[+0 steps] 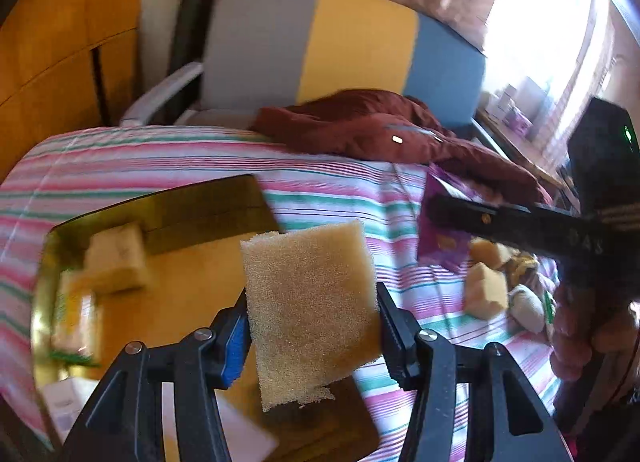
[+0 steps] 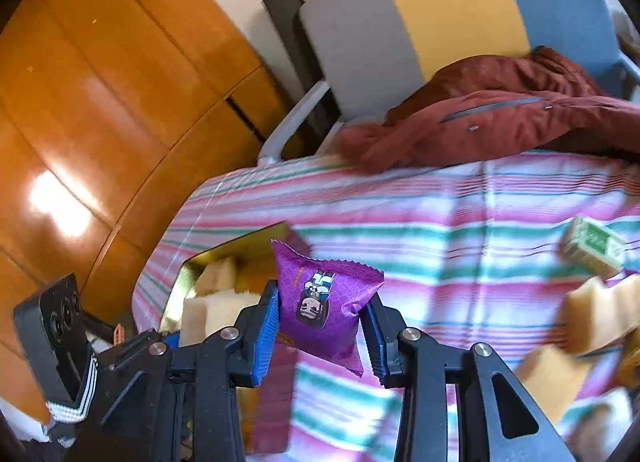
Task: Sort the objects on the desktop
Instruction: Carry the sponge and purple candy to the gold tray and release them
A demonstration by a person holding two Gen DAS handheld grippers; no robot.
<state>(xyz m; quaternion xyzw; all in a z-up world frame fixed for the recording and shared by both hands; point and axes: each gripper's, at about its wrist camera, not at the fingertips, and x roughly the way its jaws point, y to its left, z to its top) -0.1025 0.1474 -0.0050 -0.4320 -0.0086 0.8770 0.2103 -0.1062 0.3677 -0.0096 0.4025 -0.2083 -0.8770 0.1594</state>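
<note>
While a tan sponge (image 1: 310,308) is clamped in the left tool (image 1: 312,326) over the gold tray (image 1: 52,246) and a purple snack packet (image 2: 326,302) in the right tool (image 2: 320,326), the carrying step is judged under way; release into the tray is called for next.

Colours all over the place here
Tan sponge (image 1: 310,310), purple packet (image 2: 326,302), gold tray (image 1: 160,201), pink-green-white striped cloth (image 2: 460,221), maroon jacket (image 1: 360,125).
</note>
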